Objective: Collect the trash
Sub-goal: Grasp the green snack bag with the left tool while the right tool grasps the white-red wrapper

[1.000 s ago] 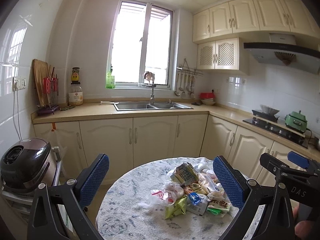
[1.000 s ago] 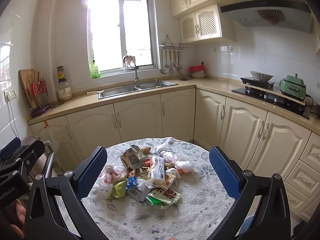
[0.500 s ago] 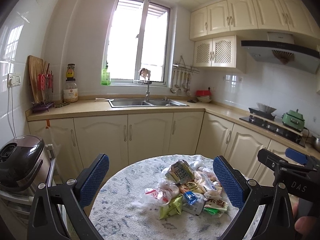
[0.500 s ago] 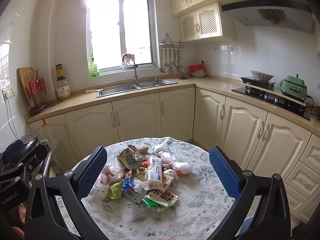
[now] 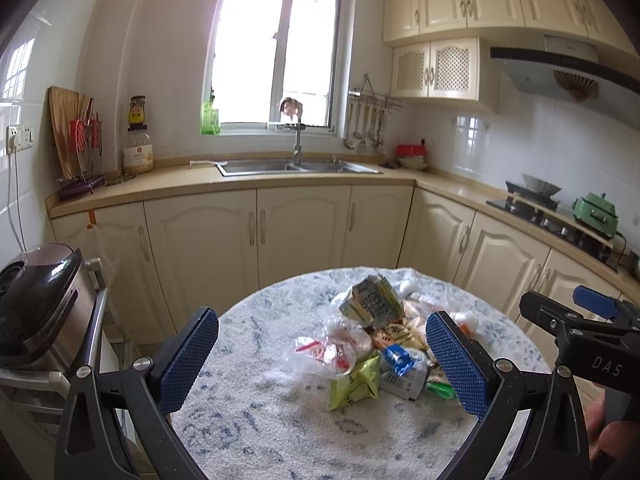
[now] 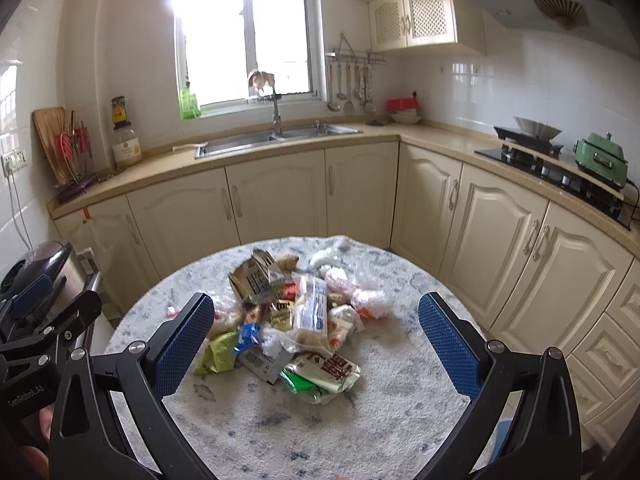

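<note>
A heap of trash [image 5: 372, 348] lies on a round table [image 5: 280, 420] with a mottled blue-white cover: a crushed carton [image 5: 372, 300], a green wrapper [image 5: 354, 380], clear bags and snack packets. My left gripper [image 5: 324, 360] hovers open and empty over the near side of the table, short of the heap. From the right wrist view the same trash heap [image 6: 296, 320] sits between the wide-open fingers of my right gripper [image 6: 316, 342], also empty and above the table [image 6: 320, 420]. Each gripper shows at the edge of the other's view.
A rice cooker [image 5: 36, 296] stands on a rack left of the table. Cream cabinets [image 6: 512, 248] wrap round behind and to the right, with a sink [image 5: 296, 166] under the window and a hob with a green pot [image 6: 600, 158].
Both grippers have drifted a little closer to the heap, which now looks larger in both views. Both stay open; nothing on the table has moved.
</note>
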The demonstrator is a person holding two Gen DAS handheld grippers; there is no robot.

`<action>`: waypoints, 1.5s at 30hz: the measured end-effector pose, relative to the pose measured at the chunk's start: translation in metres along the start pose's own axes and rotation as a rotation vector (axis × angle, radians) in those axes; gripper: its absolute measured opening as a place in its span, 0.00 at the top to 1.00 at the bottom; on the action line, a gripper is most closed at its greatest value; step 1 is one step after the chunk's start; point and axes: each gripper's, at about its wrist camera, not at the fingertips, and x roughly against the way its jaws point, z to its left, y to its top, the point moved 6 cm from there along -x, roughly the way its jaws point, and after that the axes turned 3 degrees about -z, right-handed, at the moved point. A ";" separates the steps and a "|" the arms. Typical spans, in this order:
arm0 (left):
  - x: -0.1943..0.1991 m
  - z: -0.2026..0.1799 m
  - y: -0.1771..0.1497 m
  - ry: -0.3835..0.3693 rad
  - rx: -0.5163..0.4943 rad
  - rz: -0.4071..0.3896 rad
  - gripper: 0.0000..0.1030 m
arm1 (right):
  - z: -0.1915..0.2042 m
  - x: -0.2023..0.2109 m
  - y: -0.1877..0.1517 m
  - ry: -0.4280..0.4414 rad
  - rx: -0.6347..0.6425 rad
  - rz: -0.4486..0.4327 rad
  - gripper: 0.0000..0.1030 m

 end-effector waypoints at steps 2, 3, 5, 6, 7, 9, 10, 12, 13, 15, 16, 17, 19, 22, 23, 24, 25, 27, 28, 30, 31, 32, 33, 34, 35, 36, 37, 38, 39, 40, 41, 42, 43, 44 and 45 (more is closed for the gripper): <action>-0.011 0.001 -0.007 0.002 -0.004 0.031 0.01 | -0.005 -0.012 -0.012 -0.002 -0.005 0.043 0.00; -0.017 0.001 -0.010 0.003 -0.005 0.047 0.01 | -0.007 -0.019 -0.020 -0.002 -0.004 0.072 0.00; -0.028 0.004 -0.016 0.007 -0.002 0.079 0.01 | -0.011 -0.033 -0.036 -0.002 0.005 0.130 0.00; -0.033 0.004 -0.019 0.010 0.000 0.094 0.01 | -0.011 -0.039 -0.042 -0.001 0.009 0.152 0.01; -0.040 0.005 -0.023 0.013 0.002 0.115 0.01 | -0.012 -0.046 -0.049 0.000 0.017 0.177 0.01; -0.050 0.006 -0.029 0.015 0.003 0.140 0.01 | -0.012 -0.058 -0.061 -0.002 0.032 0.219 0.02; -0.056 0.007 -0.032 0.017 0.003 0.157 0.01 | -0.013 -0.065 -0.067 -0.001 0.040 0.246 0.03; -0.065 0.006 -0.036 0.021 -0.001 0.176 0.01 | -0.013 -0.079 -0.079 0.002 0.051 0.291 0.04; -0.069 0.007 -0.038 0.023 -0.002 0.189 0.01 | -0.013 -0.086 -0.084 0.009 0.051 0.314 0.05; -0.080 0.007 -0.042 0.025 -0.006 0.197 0.01 | -0.012 -0.099 -0.094 0.019 0.064 0.353 0.08; -0.084 0.007 -0.044 0.025 -0.007 0.205 0.01 | -0.012 -0.103 -0.097 0.017 0.075 0.365 0.09; -0.088 0.006 -0.046 0.025 -0.007 0.210 0.01 | -0.011 -0.109 -0.100 0.017 0.087 0.378 0.10; -0.096 0.005 -0.049 0.022 -0.006 0.224 0.01 | -0.008 -0.117 -0.106 0.033 0.102 0.405 0.13; -0.105 0.003 -0.055 0.014 -0.007 0.246 0.01 | -0.004 -0.128 -0.112 0.050 0.130 0.411 0.13; -0.108 0.001 -0.057 0.013 -0.010 0.250 0.01 | -0.004 -0.130 -0.113 0.052 0.141 0.404 0.13; -0.110 0.000 -0.059 0.011 -0.014 0.256 0.01 | -0.003 -0.130 -0.113 0.057 0.145 0.405 0.14; -0.113 -0.002 -0.060 0.011 -0.017 0.260 0.01 | -0.004 -0.129 -0.114 0.065 0.148 0.402 0.16; -0.118 -0.004 -0.063 0.009 -0.021 0.271 0.01 | -0.006 -0.127 -0.115 0.086 0.145 0.395 0.21; -0.120 -0.006 -0.064 0.006 -0.022 0.277 0.01 | -0.008 -0.125 -0.117 0.095 0.143 0.396 0.23; -0.126 -0.011 -0.067 -0.005 -0.023 0.293 0.01 | -0.012 -0.122 -0.117 0.118 0.126 0.393 0.25; -0.131 -0.013 -0.070 -0.013 -0.024 0.308 0.01 | -0.013 -0.122 -0.116 0.127 0.115 0.395 0.25; -0.136 -0.016 -0.072 -0.021 -0.024 0.320 0.01 | -0.013 -0.121 -0.115 0.136 0.109 0.395 0.24; -0.141 -0.019 -0.075 -0.027 -0.024 0.332 0.01 | -0.012 -0.122 -0.114 0.141 0.110 0.392 0.21; -0.148 -0.020 -0.077 -0.029 -0.022 0.347 0.01 | -0.011 -0.123 -0.114 0.145 0.119 0.391 0.18; -0.155 -0.021 -0.080 -0.028 -0.018 0.364 0.01 | -0.010 -0.124 -0.115 0.135 0.137 0.399 0.18; -0.163 -0.021 -0.081 -0.028 -0.015 0.380 0.01 | -0.008 -0.127 -0.116 0.118 0.163 0.404 0.17; -0.172 -0.021 -0.084 -0.026 -0.010 0.399 0.01 | -0.008 -0.130 -0.117 0.108 0.183 0.403 0.17; -0.181 -0.022 -0.086 -0.021 -0.010 0.416 0.01 | -0.007 -0.132 -0.117 0.108 0.192 0.398 0.17; -0.188 -0.022 -0.089 -0.024 -0.006 0.440 0.05 | -0.007 -0.134 -0.117 0.126 0.176 0.393 0.20; -0.195 -0.020 -0.090 -0.028 0.012 0.463 0.08 | -0.008 -0.135 -0.117 0.138 0.159 0.394 0.28; -0.197 -0.019 -0.086 -0.034 0.021 0.444 0.12 | -0.010 -0.135 -0.114 0.130 0.158 0.386 0.35; -0.199 -0.018 -0.085 -0.048 0.037 0.441 0.23 | -0.012 -0.136 -0.113 0.130 0.156 0.381 0.39; -0.201 -0.017 -0.085 -0.055 0.041 0.443 0.27 | -0.013 -0.136 -0.112 0.140 0.147 0.386 0.42; -0.201 -0.017 -0.084 -0.059 0.034 0.437 0.32 | -0.014 -0.135 -0.112 0.142 0.149 0.386 0.43; -0.201 -0.017 -0.085 -0.063 0.020 0.434 0.40 | -0.014 -0.133 -0.112 0.145 0.150 0.383 0.46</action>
